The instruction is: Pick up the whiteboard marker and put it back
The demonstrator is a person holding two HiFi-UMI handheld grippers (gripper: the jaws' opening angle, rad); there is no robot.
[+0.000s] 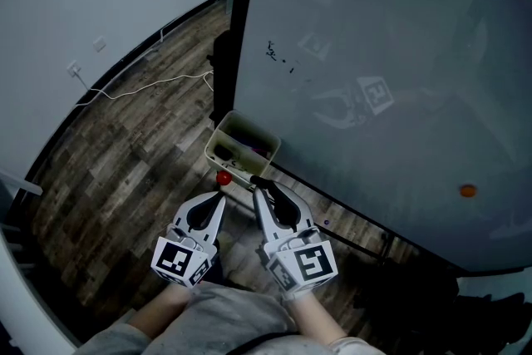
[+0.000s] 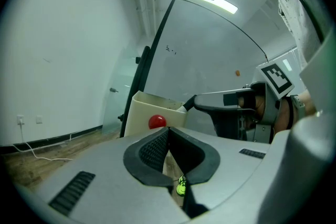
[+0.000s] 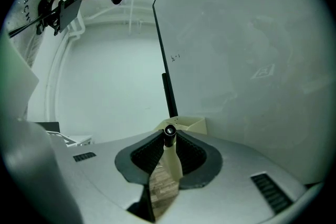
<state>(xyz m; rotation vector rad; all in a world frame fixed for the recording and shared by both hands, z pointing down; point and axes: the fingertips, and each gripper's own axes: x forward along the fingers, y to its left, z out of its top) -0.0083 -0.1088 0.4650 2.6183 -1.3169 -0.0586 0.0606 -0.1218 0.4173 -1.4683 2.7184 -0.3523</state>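
The whiteboard marker (image 3: 169, 140), with a white body and a black cap, points end-on out of my right gripper (image 3: 169, 136), which is shut on it. In the head view the marker's black tip (image 1: 259, 180) reaches the near rim of the cream tray (image 1: 218, 137) fixed at the whiteboard's lower corner. From the left gripper view that tip (image 2: 189, 103) sits at the tray's right corner (image 2: 142, 113). My left gripper (image 1: 221, 197) is beside the right one, shut on nothing, its tips (image 2: 168, 132) just short of a red ball (image 2: 157, 122).
The large whiteboard (image 1: 374, 54) fills the right side, with small black scribbles (image 1: 278, 54) and an orange magnet (image 1: 468, 190). A white cable (image 1: 158, 83) runs across the wooden floor to a wall socket (image 1: 75, 69). The board's black frame (image 1: 241, 21) stands behind the tray.
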